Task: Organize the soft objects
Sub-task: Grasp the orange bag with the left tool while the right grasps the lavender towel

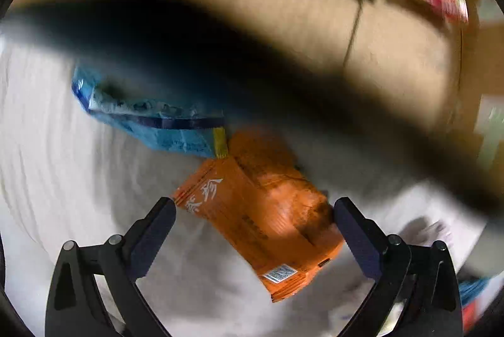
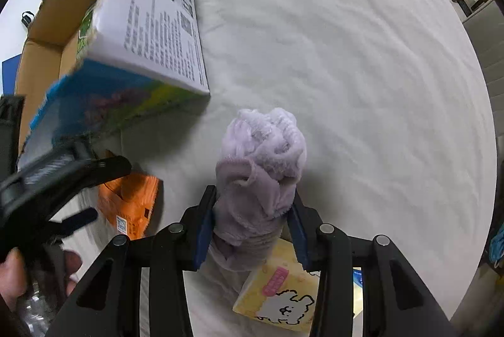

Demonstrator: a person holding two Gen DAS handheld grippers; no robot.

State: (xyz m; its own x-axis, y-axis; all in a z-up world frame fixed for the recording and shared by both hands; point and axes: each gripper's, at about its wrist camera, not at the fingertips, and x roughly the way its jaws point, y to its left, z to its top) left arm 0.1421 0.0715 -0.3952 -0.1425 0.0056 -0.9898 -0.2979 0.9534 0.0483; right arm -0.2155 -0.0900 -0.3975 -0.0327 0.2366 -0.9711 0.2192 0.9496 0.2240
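Lavender towel (image 2: 261, 166) gripped in right claw (image 2: 253, 229), one orange packet (image 1: 261, 217) between spread left claw (image 1: 253, 207) fingers

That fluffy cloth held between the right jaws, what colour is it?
Pale lilac; the fluffy cloth shows best in the right wrist view.

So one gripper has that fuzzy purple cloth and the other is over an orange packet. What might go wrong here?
The purple cloth bulges far beyond the right gripper, so it may sag or slip out. The open left gripper straddles the orange packet at a slant, so it may pinch only a corner.
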